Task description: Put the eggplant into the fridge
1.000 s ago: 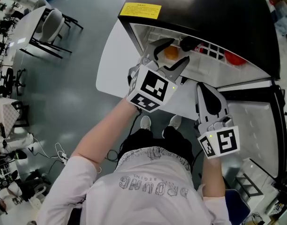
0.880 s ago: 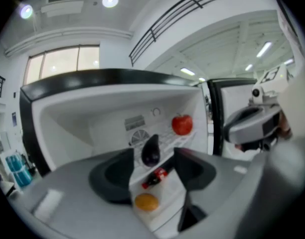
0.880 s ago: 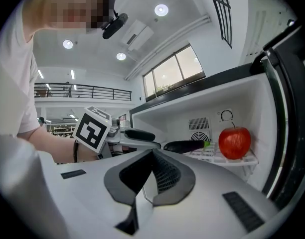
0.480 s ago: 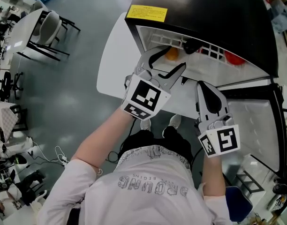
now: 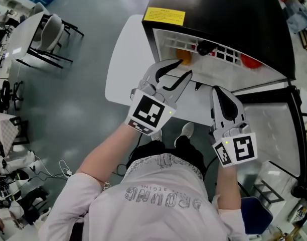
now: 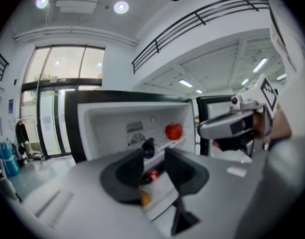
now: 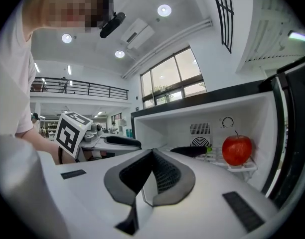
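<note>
The eggplant [image 5: 204,48] lies dark on the upper shelf inside the open fridge [image 5: 228,19]; the right gripper view shows the eggplant [image 7: 190,151] with its green stem beside the apple, and the left gripper view shows the eggplant [image 6: 148,146] beyond the jaws. My left gripper [image 5: 182,70] hangs just in front of the fridge opening. Its jaws are closing with a gap still between them and nothing in it; in its own view the left gripper [image 6: 153,159] is empty. My right gripper [image 5: 219,91] is shut and empty, a little to the right, and the right gripper [image 7: 152,154] points at the shelf.
A red apple [image 7: 236,150] stands on the same shelf at the right. An orange fruit [image 5: 184,57] and a red item [image 6: 151,174] sit lower in the fridge. The white open door [image 5: 124,59] stands at the left. Chairs and a table [image 5: 40,31] are farther left.
My left gripper has drawn back from the fridge opening toward the person, and its jaws have narrowed. The right gripper has stayed in place.
</note>
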A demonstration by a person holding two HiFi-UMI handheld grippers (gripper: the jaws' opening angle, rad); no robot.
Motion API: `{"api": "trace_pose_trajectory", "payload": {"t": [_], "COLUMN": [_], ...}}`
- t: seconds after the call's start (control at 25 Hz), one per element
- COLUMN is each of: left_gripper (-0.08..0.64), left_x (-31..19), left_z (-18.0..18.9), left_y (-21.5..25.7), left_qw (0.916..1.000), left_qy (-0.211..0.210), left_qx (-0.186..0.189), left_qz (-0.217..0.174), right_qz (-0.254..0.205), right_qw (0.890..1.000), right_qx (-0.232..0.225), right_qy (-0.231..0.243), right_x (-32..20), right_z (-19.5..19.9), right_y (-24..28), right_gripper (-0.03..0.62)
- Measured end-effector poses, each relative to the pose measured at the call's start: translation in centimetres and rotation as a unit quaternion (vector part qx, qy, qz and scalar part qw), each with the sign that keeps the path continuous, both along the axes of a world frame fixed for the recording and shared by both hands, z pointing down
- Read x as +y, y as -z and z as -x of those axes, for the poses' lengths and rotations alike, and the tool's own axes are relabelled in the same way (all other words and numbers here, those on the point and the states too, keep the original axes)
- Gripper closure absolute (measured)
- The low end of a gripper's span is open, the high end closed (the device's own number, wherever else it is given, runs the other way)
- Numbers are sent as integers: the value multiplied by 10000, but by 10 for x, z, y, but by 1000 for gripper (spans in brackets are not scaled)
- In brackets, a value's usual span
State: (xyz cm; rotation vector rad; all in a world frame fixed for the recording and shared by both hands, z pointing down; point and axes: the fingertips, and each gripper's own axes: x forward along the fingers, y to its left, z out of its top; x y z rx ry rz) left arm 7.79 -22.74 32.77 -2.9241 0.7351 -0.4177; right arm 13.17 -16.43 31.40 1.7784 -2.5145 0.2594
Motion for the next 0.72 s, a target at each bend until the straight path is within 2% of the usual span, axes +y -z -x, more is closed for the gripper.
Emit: {"api": "trace_pose_trajectory", "payload": {"t": [0.72], "left_gripper": [523], "left_x": [32], "left_z": [23], "left_y": [-2], "left_qw": [9998], "left_qy": [-173], "left_qx": [3], "left_qz": [-3], "right_qz": [-24], "right_qw": [9999], "right_qx": [117], "right_qy": [-98], "right_x": [13], "right_z": [6], "right_y": [9], "right_gripper": [589]}}
